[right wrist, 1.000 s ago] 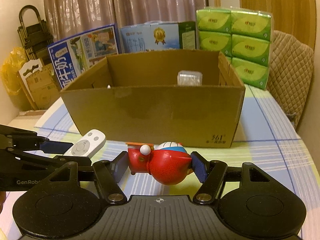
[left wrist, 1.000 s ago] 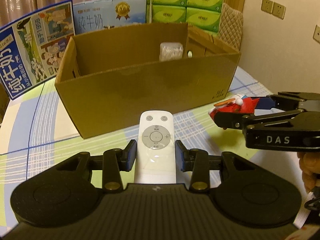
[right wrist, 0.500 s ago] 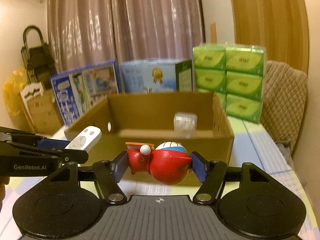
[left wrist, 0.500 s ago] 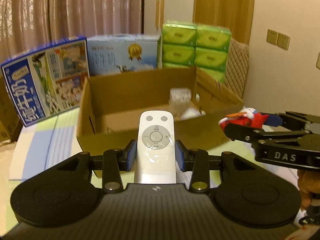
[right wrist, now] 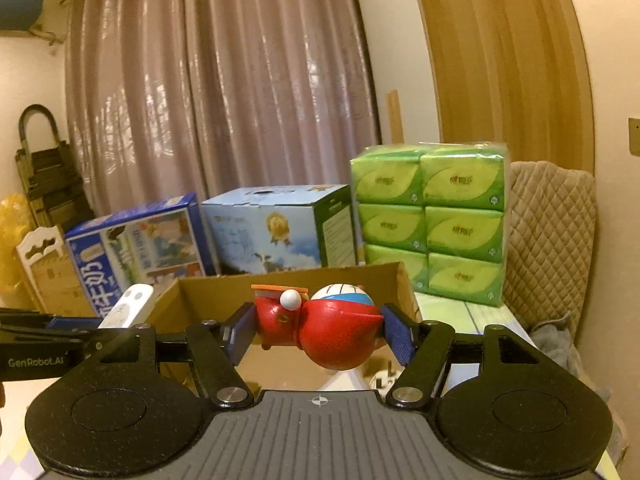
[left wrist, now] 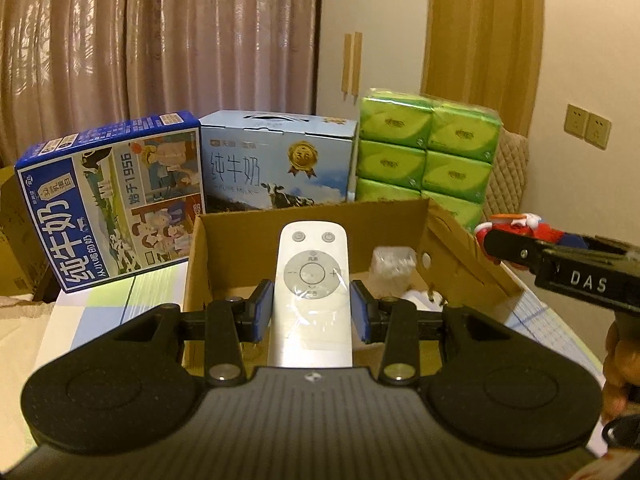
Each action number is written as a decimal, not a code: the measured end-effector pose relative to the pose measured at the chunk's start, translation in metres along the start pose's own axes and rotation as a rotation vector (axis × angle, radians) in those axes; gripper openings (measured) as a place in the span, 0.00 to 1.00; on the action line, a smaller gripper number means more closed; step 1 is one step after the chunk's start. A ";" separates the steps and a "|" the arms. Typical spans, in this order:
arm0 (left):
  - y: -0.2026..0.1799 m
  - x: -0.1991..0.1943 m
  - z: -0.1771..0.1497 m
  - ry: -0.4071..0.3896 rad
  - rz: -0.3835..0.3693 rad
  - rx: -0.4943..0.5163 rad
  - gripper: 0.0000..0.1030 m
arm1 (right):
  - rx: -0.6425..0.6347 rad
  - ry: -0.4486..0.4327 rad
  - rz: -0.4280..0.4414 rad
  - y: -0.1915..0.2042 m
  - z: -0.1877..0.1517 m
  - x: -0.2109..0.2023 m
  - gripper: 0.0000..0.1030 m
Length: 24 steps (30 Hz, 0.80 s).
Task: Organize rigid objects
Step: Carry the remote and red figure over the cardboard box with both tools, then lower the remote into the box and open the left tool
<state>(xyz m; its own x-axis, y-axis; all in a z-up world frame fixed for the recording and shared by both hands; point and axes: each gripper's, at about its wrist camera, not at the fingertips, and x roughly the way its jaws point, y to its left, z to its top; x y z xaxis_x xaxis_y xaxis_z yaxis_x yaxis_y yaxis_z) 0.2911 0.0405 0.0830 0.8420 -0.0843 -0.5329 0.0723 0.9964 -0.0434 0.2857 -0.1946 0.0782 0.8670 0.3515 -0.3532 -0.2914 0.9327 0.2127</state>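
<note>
Left gripper (left wrist: 312, 312) clamps remote (left wrist: 312, 280) | right gripper (right wrist: 318, 332) clamps toy (right wrist: 320, 328) | box (left wrist: 460, 248): clear packet (left wrist: 392, 268)

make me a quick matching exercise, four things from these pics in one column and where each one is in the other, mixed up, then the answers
1. white remote
2. red toy figure
3. clear plastic tub
4. green tissue packs

A. stacked behind the cardboard box
B. between the pads of the left hand-held gripper
C. inside the cardboard box
D. between the pads of the right hand-held gripper

Pairs: 1-B, 2-D, 3-C, 4-A
</note>
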 end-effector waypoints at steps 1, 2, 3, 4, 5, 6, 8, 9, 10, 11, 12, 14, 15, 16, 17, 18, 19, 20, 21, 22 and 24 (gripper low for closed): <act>0.001 0.003 0.003 -0.001 0.002 -0.006 0.35 | 0.002 0.001 -0.001 0.000 0.002 0.005 0.62; 0.002 0.007 0.005 -0.001 0.004 -0.009 0.35 | 0.003 0.002 -0.001 0.001 0.002 0.008 0.62; 0.003 0.010 0.008 -0.001 0.009 -0.015 0.35 | 0.002 0.003 -0.002 0.001 0.004 0.012 0.62; 0.004 0.014 0.009 0.002 0.012 -0.021 0.35 | 0.000 0.004 -0.002 0.001 0.004 0.017 0.62; 0.005 0.017 0.010 0.005 0.012 -0.027 0.35 | -0.002 0.008 -0.002 0.002 0.005 0.022 0.62; 0.005 0.021 0.010 0.007 0.012 -0.033 0.35 | -0.001 0.011 -0.003 0.003 0.006 0.026 0.62; 0.007 0.028 0.010 0.017 0.012 -0.046 0.35 | 0.007 0.020 -0.004 0.003 0.008 0.036 0.62; 0.008 0.032 0.009 0.024 0.013 -0.053 0.35 | 0.011 0.023 -0.004 0.002 0.009 0.040 0.62; 0.009 0.036 0.008 0.032 0.015 -0.058 0.35 | 0.013 0.027 -0.003 0.002 0.010 0.045 0.62; 0.009 0.040 0.007 0.038 0.019 -0.061 0.35 | 0.013 0.032 0.000 0.001 0.010 0.047 0.62; 0.010 0.044 0.006 0.047 0.022 -0.063 0.35 | 0.010 0.040 0.002 0.001 0.009 0.050 0.62; 0.010 0.052 0.004 0.062 0.024 -0.070 0.35 | 0.003 0.061 -0.004 -0.002 0.004 0.054 0.62; 0.010 0.056 0.003 0.065 0.024 -0.072 0.35 | 0.002 0.072 -0.008 -0.004 0.001 0.057 0.62; 0.010 0.059 0.002 0.068 0.024 -0.073 0.35 | 0.006 0.083 -0.012 -0.006 -0.001 0.060 0.62; 0.010 0.063 0.000 0.074 0.024 -0.072 0.35 | 0.010 0.093 -0.017 -0.008 -0.003 0.062 0.62; 0.009 0.066 -0.001 0.080 0.023 -0.072 0.35 | 0.013 0.098 -0.021 -0.010 -0.005 0.063 0.62; 0.008 0.069 -0.002 0.086 0.021 -0.073 0.35 | 0.015 0.102 -0.023 -0.011 -0.006 0.064 0.62; 0.008 0.072 -0.004 0.091 0.019 -0.071 0.35 | 0.014 0.105 -0.025 -0.012 -0.007 0.066 0.62; 0.007 0.074 -0.005 0.095 0.019 -0.069 0.35 | 0.014 0.109 -0.025 -0.013 -0.008 0.067 0.62; 0.007 0.076 -0.006 0.099 0.019 -0.068 0.35 | 0.014 0.113 -0.024 -0.013 -0.010 0.068 0.62; 0.008 0.080 -0.007 0.103 0.018 -0.072 0.35 | 0.015 0.121 -0.021 -0.013 -0.012 0.070 0.62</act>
<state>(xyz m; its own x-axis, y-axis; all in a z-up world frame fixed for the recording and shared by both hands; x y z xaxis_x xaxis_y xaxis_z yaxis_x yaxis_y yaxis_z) 0.3555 0.0416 0.0342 0.7833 -0.0691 -0.6177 0.0159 0.9957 -0.0913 0.3452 -0.1816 0.0402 0.8173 0.3401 -0.4652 -0.2668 0.9389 0.2176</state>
